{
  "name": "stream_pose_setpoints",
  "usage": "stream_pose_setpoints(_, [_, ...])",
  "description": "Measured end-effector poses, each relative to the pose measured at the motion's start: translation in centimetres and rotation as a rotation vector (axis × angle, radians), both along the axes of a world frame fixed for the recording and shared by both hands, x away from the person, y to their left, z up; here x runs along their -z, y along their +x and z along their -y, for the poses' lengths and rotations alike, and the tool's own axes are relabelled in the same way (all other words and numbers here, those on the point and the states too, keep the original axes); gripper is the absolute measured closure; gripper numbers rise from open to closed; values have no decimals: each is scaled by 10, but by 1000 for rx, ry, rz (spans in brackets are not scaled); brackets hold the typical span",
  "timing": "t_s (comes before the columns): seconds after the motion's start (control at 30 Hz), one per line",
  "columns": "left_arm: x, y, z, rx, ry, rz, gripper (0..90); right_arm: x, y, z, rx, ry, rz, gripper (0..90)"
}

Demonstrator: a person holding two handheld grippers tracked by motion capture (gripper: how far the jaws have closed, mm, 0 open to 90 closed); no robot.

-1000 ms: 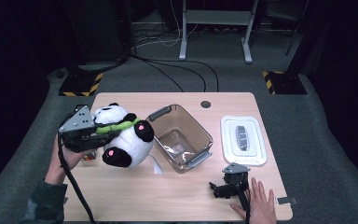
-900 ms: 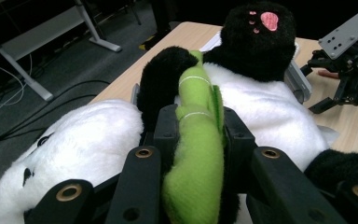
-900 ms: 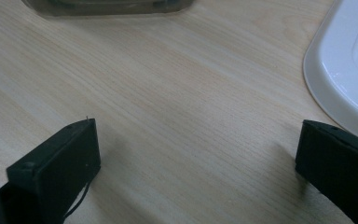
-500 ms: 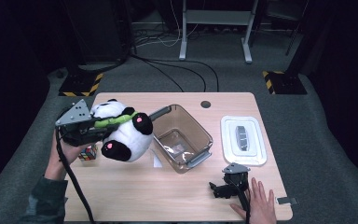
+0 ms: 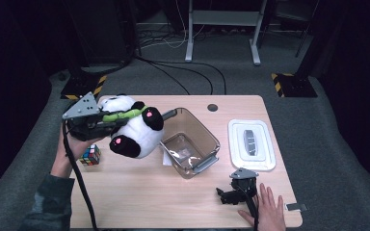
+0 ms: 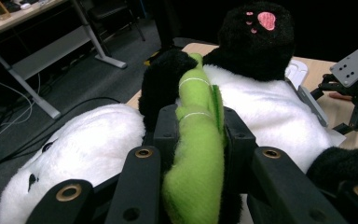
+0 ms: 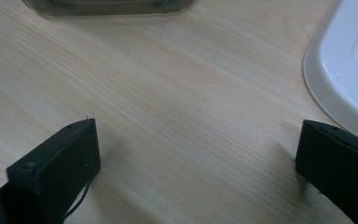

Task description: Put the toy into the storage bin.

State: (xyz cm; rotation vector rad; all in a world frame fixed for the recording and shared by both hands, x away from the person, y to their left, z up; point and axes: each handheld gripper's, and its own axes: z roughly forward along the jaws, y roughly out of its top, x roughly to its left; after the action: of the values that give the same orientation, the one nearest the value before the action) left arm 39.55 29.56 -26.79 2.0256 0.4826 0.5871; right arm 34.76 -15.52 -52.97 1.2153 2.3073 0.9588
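item: plush panda (image 5: 134,132) — held above the table, just left of the clear bin (image 5: 190,143), left gripper (image 6: 200,140) clamped on its green stalk; right gripper (image 7: 196,154) wide, idle (resting on wood). lower it centred over the bin.

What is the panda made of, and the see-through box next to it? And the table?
The panda looks like soft plush fabric: its white and black fur is fuzzy, and the green piece the left gripper pinches looks fleecy. The box seems to be clear, smoky plastic, since the table shows through its walls. The table looks like pale wood, maybe laminate, with fine grain lines.
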Motion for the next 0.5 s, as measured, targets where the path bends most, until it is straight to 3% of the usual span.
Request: stream_pose_setpoints(0.5, [-12, 13, 25, 60, 16, 27, 721, 0, 0, 0, 0, 0, 0, 0])
